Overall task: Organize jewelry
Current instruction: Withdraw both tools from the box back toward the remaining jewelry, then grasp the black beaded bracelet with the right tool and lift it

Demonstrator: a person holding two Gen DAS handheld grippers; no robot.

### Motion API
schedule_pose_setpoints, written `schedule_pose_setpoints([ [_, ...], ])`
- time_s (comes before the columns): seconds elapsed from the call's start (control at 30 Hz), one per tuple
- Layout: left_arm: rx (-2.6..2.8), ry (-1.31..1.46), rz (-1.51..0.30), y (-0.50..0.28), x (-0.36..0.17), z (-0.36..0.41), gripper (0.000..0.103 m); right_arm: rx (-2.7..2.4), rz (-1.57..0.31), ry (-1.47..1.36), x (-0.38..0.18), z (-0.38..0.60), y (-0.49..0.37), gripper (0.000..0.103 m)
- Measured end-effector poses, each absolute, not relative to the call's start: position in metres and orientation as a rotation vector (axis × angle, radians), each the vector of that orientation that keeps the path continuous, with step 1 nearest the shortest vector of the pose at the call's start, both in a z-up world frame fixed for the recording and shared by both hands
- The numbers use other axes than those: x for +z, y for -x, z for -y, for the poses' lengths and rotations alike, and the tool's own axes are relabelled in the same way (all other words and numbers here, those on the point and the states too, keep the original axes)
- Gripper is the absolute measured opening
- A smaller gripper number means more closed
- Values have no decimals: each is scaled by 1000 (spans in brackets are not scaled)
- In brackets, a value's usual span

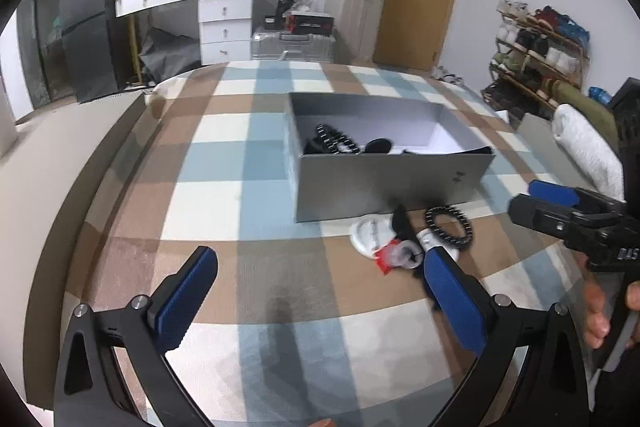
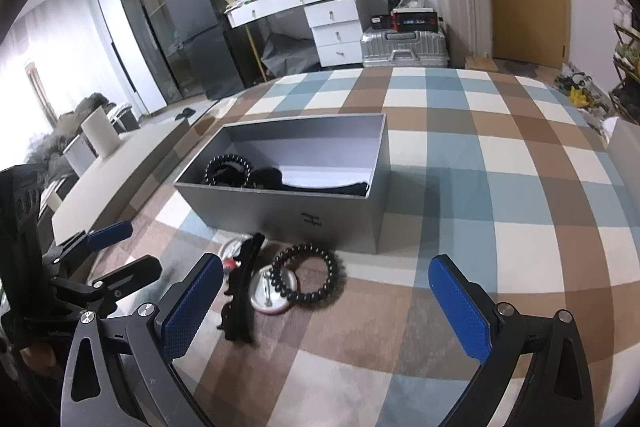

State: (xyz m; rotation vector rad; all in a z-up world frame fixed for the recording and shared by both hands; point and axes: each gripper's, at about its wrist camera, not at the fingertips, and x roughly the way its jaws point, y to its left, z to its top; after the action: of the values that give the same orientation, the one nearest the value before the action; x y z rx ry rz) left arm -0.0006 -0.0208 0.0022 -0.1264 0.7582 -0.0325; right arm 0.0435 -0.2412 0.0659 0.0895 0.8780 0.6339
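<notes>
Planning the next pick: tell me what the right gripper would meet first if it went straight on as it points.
Likely the checked cloth just right of the black bead bracelet; the open right gripper holds nothing. Depth is uncertain.

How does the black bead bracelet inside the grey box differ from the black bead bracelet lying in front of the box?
The bracelet in the box lies inside the grey box, near its left end, beside other dark items. The bracelet outside lies on the checked cloth, partly over a round silver disc, next to a black hair clip. Both are rings of black beads, and no tongs touch them.
</notes>
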Motion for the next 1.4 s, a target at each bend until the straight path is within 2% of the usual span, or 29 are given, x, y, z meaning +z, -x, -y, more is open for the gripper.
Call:
schedule_pose_setpoints([
  [0.33, -54, 143, -745, 6, 2, 22, 101, 607, -909, 36, 51, 222, -38, 103],
  [0.53, -49, 158, -754, 5, -3, 19, 101, 585, -928, 55, 42, 219, -40, 97],
  [0.7, -49, 177, -755, 6, -6, 18, 101, 605, -947, 70, 39, 217, -40, 76],
  [0.97, -53, 207, -737, 9, -4, 14, 101, 581, -971, 54, 33, 211, -50, 61],
  [1.07, -54, 210, -742, 8, -5, 14, 101, 555, -983, 70, 32, 209, -55, 48],
  [1.23, -54, 216, -746, 7, -5, 13, 101, 550, -1003, 92, 29, 206, -56, 42],
  [1.4, -49, 219, -745, 6, -4, 13, 101, 551, -994, 129, 29, 198, -56, 22],
])
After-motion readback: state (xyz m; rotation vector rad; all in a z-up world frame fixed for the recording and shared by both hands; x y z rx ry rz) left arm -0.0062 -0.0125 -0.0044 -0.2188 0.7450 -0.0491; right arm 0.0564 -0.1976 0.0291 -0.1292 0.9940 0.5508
